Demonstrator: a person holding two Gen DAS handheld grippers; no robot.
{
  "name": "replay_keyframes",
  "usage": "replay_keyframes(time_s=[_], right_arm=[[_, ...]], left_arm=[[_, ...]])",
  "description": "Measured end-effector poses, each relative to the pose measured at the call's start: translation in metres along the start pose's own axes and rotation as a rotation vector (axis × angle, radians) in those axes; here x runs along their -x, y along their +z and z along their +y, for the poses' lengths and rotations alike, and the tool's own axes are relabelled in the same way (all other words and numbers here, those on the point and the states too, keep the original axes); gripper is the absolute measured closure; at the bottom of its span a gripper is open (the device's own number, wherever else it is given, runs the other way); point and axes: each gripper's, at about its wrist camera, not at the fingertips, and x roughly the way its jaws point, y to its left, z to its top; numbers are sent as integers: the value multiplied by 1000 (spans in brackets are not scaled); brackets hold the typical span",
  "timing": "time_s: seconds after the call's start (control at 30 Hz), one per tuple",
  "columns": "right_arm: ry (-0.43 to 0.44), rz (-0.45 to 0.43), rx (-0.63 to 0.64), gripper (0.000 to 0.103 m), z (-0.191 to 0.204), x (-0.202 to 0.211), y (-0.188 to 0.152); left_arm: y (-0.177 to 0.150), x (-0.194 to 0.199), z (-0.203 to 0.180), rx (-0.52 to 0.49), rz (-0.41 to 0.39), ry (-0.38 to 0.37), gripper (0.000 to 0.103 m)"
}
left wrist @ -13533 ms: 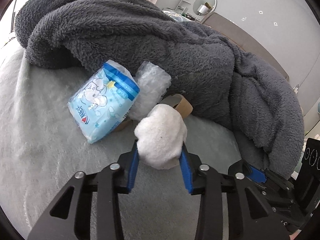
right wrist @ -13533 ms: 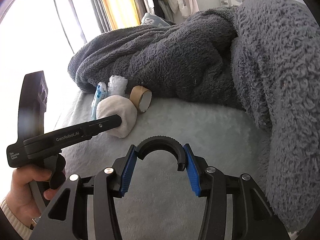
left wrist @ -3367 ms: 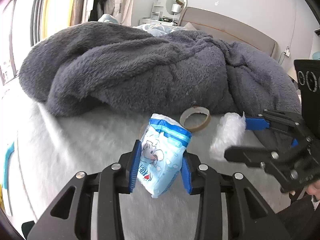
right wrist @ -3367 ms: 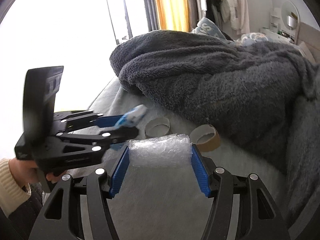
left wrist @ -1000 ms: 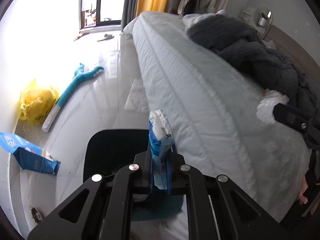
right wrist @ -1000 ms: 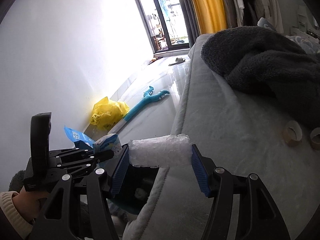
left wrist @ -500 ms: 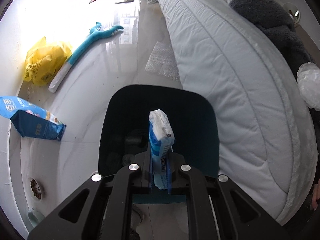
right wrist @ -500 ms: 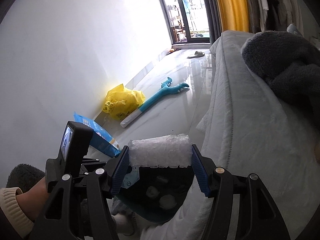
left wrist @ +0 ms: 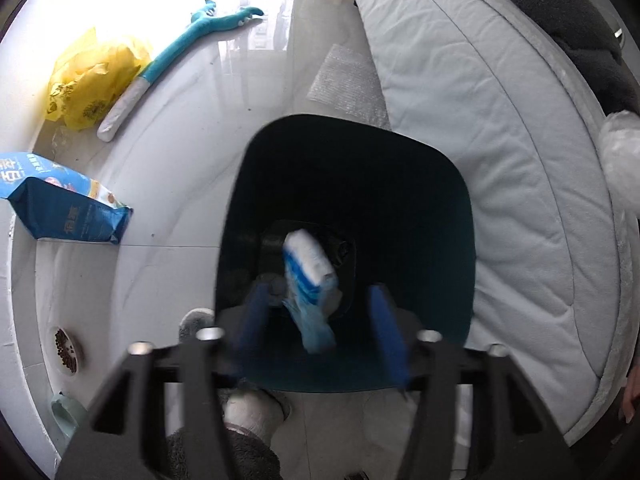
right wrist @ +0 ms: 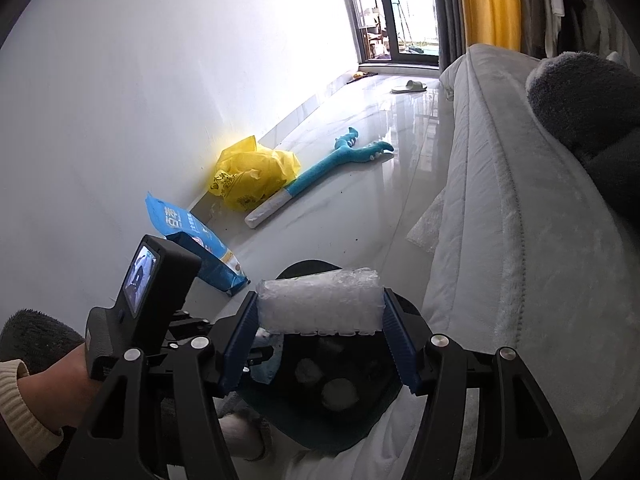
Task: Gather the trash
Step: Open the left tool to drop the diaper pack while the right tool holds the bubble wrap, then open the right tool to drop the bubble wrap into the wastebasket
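My left gripper [left wrist: 318, 328] is open above the dark teal trash bin [left wrist: 448, 184]. The blue and white tissue pack [left wrist: 310, 276] is loose between the blue fingers, blurred, dropping into the bin. My right gripper [right wrist: 320, 344] is shut on a roll of bubble wrap [right wrist: 320, 304] and holds it over the same bin [right wrist: 360, 432], beside the bed edge. White wads of trash [right wrist: 340, 394] lie in the bin's bottom. The left gripper's body [right wrist: 152, 304] shows at the lower left of the right wrist view.
The bed [left wrist: 500, 120] runs along the right, with a dark grey blanket [left wrist: 580, 24] on it. On the floor lie a yellow bag [left wrist: 88, 80], a teal toy stick [left wrist: 180, 48], a blue food bag [left wrist: 60, 208], a sheet of bubble wrap [left wrist: 348, 84] and a pet food bowl [left wrist: 66, 350].
My left gripper has opened and let go of the tissue pack, which now falls into the bin. Both grippers have moved closer over the bin. The right still holds the bubble wrap.
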Motion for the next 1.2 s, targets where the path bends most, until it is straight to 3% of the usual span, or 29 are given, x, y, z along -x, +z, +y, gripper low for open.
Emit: replay_keyframes(time_s=[0.13, 0.43, 0.9, 1.2], right_arm=[[10, 27, -8, 41, 2, -13, 1], [-3, 120, -10, 41, 15, -51, -8], [-43, 258, -41, 41, 14, -101, -24], [-54, 301, -46, 39, 17, -112, -28]], left_arm=[[0, 9, 8, -13, -33, 34, 31], [1, 39, 26, -23, -157, 48, 22], [1, 93, 33, -25, -406, 26, 17], [1, 130, 16, -90, -547, 15, 15]])
